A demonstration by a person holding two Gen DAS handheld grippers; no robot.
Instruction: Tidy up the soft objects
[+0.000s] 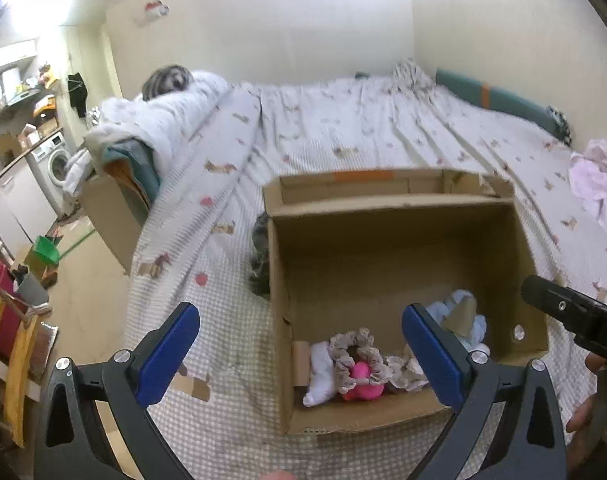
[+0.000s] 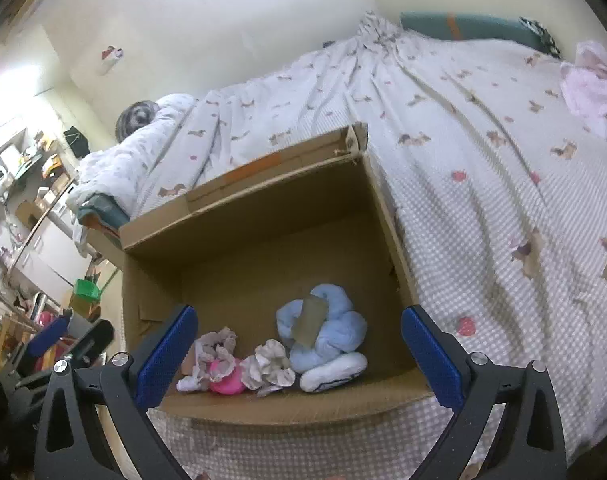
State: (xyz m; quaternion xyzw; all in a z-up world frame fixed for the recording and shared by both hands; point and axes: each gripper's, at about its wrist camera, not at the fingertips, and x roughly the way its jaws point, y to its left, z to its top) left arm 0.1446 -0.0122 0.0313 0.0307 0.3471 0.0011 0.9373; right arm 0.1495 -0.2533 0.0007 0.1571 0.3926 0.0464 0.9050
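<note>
An open cardboard box stands on the bed. At its near end lie a pink soft toy, beige frilly scrunchies, a white sock and a light blue cloth bundle. A grey patterned soft object lies outside the box against its left wall. My left gripper is open and empty over the box's near left corner. My right gripper is open and empty above the box's near edge; its body shows at right in the left wrist view.
The bed has a checked, patterned sheet. A pink crumpled cloth lies at the far right. A duvet pile and another cardboard box are at the left. A teal roll lies by the wall. Kitchen clutter is far left.
</note>
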